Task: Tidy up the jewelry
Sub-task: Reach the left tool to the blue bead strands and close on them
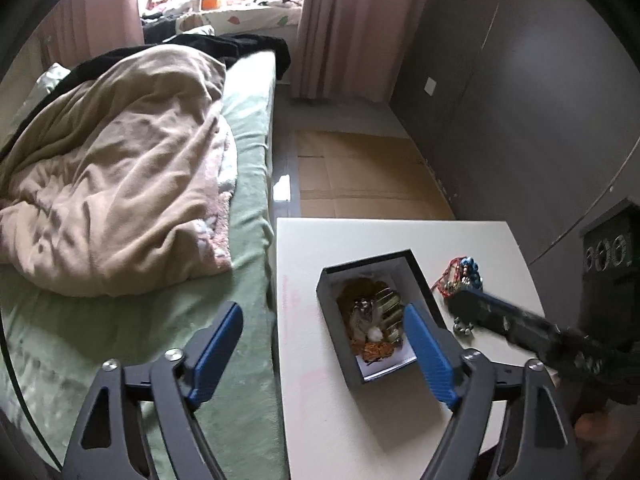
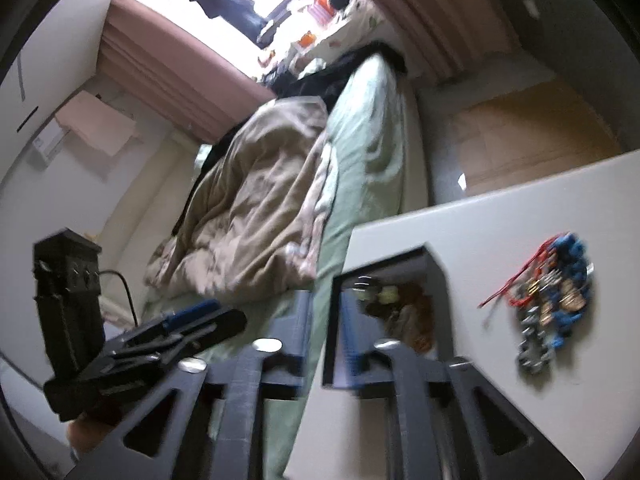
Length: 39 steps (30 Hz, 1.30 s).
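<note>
black box (image 1: 374,312), white table (image 1: 480,248), blue-padded left tool (image 1: 324,350), green sheet (image 1: 248,208).

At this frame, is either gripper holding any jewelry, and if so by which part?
Nothing is held. The left gripper is open and empty over the box. The right gripper is open and empty too; the jewelry pile lies on the table.

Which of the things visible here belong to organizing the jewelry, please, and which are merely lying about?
Job: black box with jewelry inside; loose jewelry pile on the white table; small silver piece.

Lying about: beige blanket; green bed; flattened cardboard; pink curtains.
</note>
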{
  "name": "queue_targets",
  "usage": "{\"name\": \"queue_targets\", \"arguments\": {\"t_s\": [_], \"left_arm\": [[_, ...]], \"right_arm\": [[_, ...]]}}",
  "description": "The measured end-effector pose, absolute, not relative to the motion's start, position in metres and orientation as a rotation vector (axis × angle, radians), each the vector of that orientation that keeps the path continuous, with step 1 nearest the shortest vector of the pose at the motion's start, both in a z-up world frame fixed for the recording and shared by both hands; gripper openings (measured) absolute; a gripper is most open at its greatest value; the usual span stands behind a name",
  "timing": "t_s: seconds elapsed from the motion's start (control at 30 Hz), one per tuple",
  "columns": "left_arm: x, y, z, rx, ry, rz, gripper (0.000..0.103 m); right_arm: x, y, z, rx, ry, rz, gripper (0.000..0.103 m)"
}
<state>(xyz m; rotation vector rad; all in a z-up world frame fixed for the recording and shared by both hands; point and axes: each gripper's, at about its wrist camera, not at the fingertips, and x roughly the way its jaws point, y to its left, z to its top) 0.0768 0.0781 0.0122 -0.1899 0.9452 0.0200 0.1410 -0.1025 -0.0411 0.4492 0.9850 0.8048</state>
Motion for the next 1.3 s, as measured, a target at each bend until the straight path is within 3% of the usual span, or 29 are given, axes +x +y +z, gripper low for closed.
{"name": "queue_targets", "arguments": {"t_s": [0.07, 1.1, 1.3], "left_arm": [[0.076, 0.08, 0.014, -0.2, 0.941, 0.023, 0.085], [0.122, -0.051, -0.002, -0.108, 0.994, -0.158, 0.084], [0.14, -0.077, -0.01, -0.087, 1.022, -0.182, 0.073]], "right_arm": [[0.14, -0.102, -0.045, 0.448, 1.005, 0.789, 0.071], [0.14, -0.268, -0.052, 0.548, 1.054, 0.384, 0.071], [0.139, -0.294, -0.053, 0.589, 1.063, 0.321, 0.071]]}}
